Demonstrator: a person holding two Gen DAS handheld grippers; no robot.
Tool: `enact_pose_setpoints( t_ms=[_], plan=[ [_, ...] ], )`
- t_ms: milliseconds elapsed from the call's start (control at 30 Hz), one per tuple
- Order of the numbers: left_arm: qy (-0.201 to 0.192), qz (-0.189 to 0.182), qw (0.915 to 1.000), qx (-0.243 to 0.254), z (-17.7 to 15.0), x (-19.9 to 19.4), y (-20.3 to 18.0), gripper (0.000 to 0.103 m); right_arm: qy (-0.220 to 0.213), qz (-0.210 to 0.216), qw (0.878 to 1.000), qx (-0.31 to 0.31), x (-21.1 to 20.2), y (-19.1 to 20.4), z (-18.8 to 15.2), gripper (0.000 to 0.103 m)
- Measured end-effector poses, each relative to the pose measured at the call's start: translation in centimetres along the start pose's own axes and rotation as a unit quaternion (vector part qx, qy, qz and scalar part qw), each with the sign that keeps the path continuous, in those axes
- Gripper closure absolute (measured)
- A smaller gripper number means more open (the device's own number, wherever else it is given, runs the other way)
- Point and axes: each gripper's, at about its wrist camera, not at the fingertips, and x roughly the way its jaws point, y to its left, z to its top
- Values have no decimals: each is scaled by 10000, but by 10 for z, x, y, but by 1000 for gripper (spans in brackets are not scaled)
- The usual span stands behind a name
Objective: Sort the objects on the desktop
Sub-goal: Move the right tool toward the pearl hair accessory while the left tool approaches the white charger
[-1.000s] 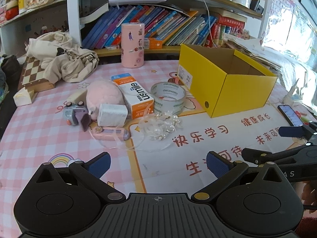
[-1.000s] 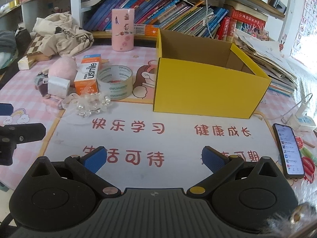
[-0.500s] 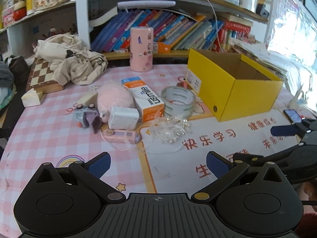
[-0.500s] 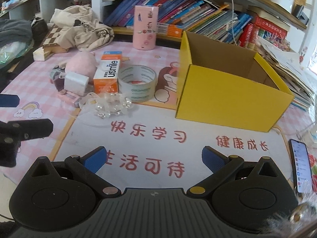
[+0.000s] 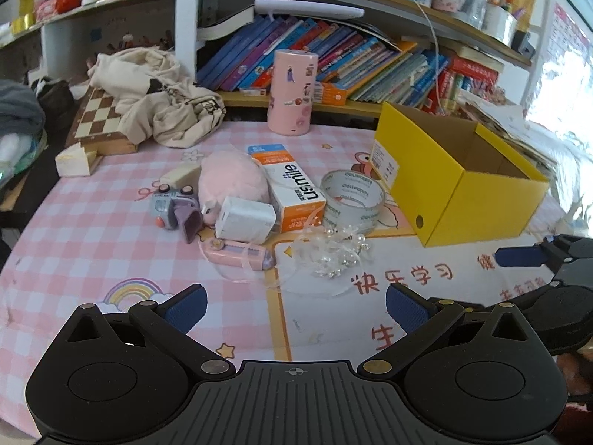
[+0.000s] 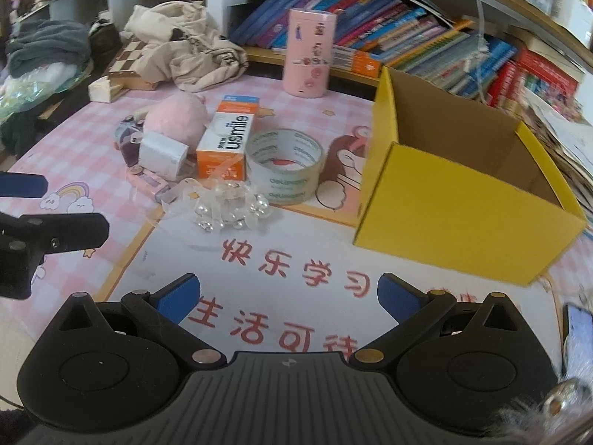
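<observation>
On the table (image 5: 74, 244) we find the box (image 5: 459, 185) at the right, with the tape roll (image 5: 352, 200) just left of it. Left of the roll lies the carton (image 5: 292, 185), then the plush (image 5: 229, 181), with the charger (image 5: 244, 220) before them. The bead hairpiece (image 5: 330, 256) lies in front of the roll. Behind all stands the cylinder (image 5: 292, 92), before the shelf of books (image 5: 370, 63); the chessboard (image 5: 100, 118) lies far left under a cloth (image 5: 163, 96).

Open yellow cardboard box (image 6: 456, 200) upright, empty inside. Left of box: clear tape roll (image 6: 284, 165) lying flat, then orange-and-white usmile carton (image 6: 228, 141) on its side, white charger block (image 6: 163, 154), pink plush toy (image 6: 176, 116). Pearl-and-ribbon hair clip (image 6: 229, 209) front-left of box, pink flat case (image 5: 237, 254) beyond it.
</observation>
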Motion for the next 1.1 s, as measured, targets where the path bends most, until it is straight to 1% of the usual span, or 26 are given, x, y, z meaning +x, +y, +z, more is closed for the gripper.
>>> enact_pose_setpoints(
  t_ms=[133, 267, 367, 400, 467, 500, 600, 667, 733, 800, 867, 1000, 1100],
  plan=[
    [-49, 78, 9997, -239, 4, 4, -2, 0, -24, 241, 9994, -267, 9, -5, 9, 0],
    [-5, 163, 9984, -544, 6, 11, -2, 0, -25, 500, 9976, -482, 18, -12, 18, 0],
    [20, 141, 9969, -771, 6, 15, -2, 0, 20, 713, 9957, -589, 26, -17, 23, 0],
    [29, 128, 9964, -837, 6, 16, -2, 0, 41, 787, 9949, -630, 29, -17, 25, 2],
    [27, 150, 9960, -884, 5, 16, -4, 0, 55, 926, 9931, -722, 34, -18, 28, 2],
    [9, 206, 9958, -893, 5, 16, -5, 0, 51, 989, 9921, -771, 37, -18, 30, 4],
    [-18, 402, 9938, -1039, 5, 17, -4, 0, 133, 1132, 9883, -1010, 48, -14, 31, 22],
    [16, 513, 9922, -1137, 5, 19, -3, 0, 199, 1233, 9859, -1118, 54, -12, 31, 29],
    [94, 691, 9904, -1193, 4, 21, -2, 0, 232, 1325, 9842, -1155, 59, -12, 32, 41],
    [249, 934, 9881, -1199, 3, 25, -2, 0, 263, 1330, 9834, -1207, 65, -11, 33, 44],
    [361, 1089, 9860, -1208, 3, 28, -1, 0, 280, 1384, 9821, -1247, 70, -10, 33, 44],
    [439, 1212, 9841, -1223, 2, 30, 0, 0, 244, 1541, 9792, -1299, 79, -8, 37, 33],
    [465, 1269, 9836, -1197, 2, 31, 0, 0, 245, 1598, 9781, -1314, 89, -3, 42, 30]
  ],
)
